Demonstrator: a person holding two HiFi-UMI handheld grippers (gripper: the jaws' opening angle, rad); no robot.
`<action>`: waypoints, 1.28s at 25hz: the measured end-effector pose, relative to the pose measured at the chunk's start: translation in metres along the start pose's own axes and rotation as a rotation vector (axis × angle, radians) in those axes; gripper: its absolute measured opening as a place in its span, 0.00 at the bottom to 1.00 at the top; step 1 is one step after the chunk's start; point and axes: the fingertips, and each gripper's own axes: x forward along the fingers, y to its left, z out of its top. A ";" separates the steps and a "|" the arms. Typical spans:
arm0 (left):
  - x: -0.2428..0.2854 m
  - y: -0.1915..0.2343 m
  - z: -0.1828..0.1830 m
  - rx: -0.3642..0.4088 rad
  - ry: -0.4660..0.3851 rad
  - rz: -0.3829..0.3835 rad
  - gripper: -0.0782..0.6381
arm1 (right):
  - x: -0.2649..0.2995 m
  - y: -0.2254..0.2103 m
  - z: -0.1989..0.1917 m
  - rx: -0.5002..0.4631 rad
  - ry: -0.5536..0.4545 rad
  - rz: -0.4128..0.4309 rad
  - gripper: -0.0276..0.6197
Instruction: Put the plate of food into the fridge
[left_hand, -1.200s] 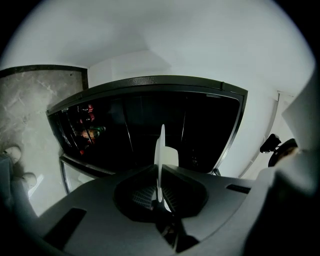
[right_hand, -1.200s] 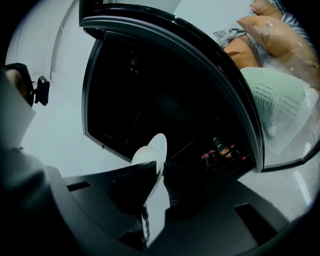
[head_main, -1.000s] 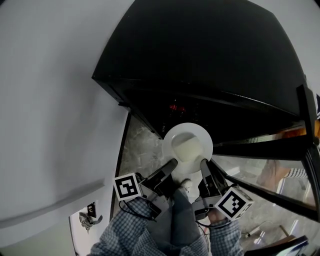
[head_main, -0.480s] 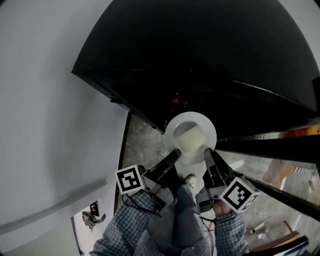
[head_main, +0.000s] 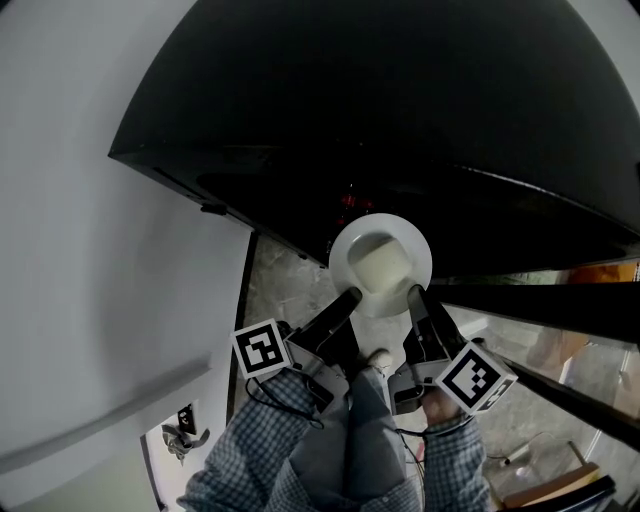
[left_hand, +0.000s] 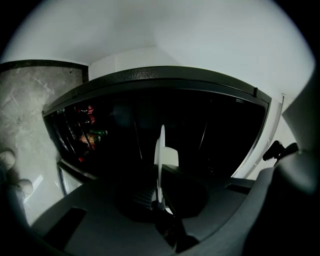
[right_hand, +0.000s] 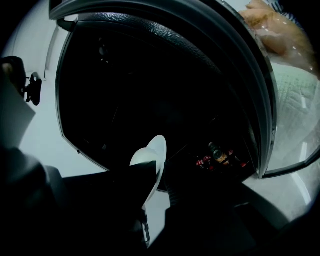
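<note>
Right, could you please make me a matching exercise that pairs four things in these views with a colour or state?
Things:
1. plate
2. fridge
3. floor
4. left tongs

Descriptions:
A. shut on the plate's rim
B. big and black
C. white
D. mottled grey

Pairs: 1-C, 2-B, 3-D, 4-A

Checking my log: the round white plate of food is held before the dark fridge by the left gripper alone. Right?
Not alone: the right gripper view shows the right gripper also shut on the rim of the round white plate. The left gripper holds it too.
</note>
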 end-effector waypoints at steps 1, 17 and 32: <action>-0.001 -0.001 -0.001 0.003 -0.001 -0.003 0.14 | -0.001 0.001 0.000 -0.001 -0.003 0.002 0.12; 0.028 0.024 0.027 -0.018 -0.055 0.017 0.14 | 0.019 -0.018 -0.006 -0.078 0.021 -0.030 0.17; 0.052 0.039 0.033 -0.028 -0.060 0.049 0.14 | 0.014 0.016 -0.018 -1.299 0.143 -0.138 0.17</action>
